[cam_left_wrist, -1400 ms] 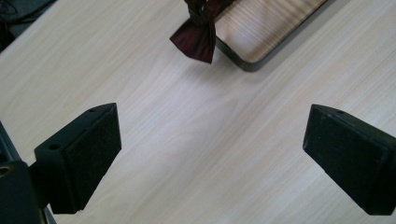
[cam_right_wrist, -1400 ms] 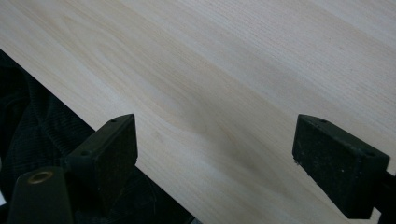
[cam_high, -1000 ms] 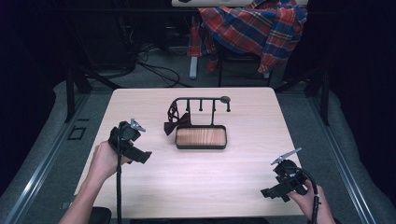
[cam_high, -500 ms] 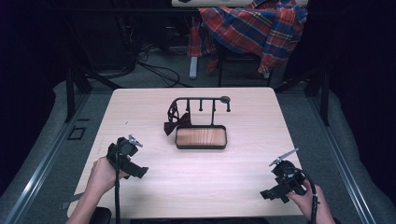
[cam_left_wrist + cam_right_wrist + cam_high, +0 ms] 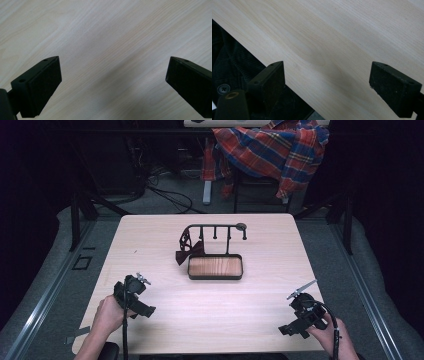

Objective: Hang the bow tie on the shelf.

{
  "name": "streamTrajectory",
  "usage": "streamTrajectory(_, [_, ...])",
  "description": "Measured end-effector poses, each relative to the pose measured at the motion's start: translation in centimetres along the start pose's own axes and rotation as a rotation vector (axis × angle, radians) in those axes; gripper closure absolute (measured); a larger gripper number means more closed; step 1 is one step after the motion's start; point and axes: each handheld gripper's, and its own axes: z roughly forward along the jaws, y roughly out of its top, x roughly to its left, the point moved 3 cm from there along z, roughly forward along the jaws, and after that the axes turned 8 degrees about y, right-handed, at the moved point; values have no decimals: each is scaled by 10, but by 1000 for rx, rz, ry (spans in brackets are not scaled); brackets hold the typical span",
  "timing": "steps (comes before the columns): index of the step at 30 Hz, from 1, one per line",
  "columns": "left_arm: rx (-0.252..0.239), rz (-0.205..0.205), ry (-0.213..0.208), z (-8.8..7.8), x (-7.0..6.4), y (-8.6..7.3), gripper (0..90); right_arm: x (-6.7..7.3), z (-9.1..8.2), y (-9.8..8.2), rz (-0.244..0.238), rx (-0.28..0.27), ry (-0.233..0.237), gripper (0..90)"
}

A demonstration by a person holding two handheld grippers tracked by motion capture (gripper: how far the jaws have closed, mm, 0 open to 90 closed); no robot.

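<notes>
Both of my grippers hang over bare wood with their jaws spread wide and nothing between them. Left gripper (image 5: 134,296) sits near the table's (image 5: 150,235) front left corner; in the left gripper view its own jaws frame pale grain. Right gripper (image 5: 301,314) is close to the front right corner, and its own view looks past the table's edge onto dark fabric with a button. Well beyond both, at the middle toward the far edge, stands a black metal rack (image 5: 216,227) with small hooks over a wood-lined tray (image 5: 215,268). A dark red bow tie (image 5: 188,252) hangs at the rack's left end. No writing is legible. Behind the table, a plaid shirt (image 5: 272,150) drapes over a chair in a dark room.
</notes>
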Motion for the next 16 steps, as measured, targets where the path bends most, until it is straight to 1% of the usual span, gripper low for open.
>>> streamTrajectory(1, [17,14,11,4,-1,-1,4,0,0,0,-6,4,-5,129])
streamTrajectory(2, [17,14,11,4,-1,-1,4,0,0,0,-6,4,-5,129])
streamTrajectory(4, [25,16,3,8,-3,-1,4,0,1,0,-7,-5,2,129])
streamTrajectory(5, [29,25,2,9,-3,-1,4,1,1,0,-6,-10,1,129])
streamTrajectory(6, [39,27,-7,11,-5,0,4,1,2,0,-6,-8,0,129])
streamTrajectory(7, [39,27,-7,11,-5,0,3,1,2,0,-6,-8,0,129])
streamTrajectory(8, [65,44,-22,15,-7,-1,4,1,2,0,-8,0,-8,129])
streamTrajectory(9, [65,44,-22,15,-7,-1,3,1,2,0,-8,0,-8,129])
streamTrajectory(10, [92,65,-23,19,-9,-2,3,2,2,0,-8,12,-1,128])
streamTrajectory(11, [92,65,-23,19,-9,-2,3,2,2,0,-8,12,-1,128])
streamTrajectory(12, [107,81,-31,21,-10,-2,3,2,3,0,-14,14,-1,128])
streamTrajectory(16, [108,79,-38,22,-9,-2,3,2,3,0,-11,14,5,128])
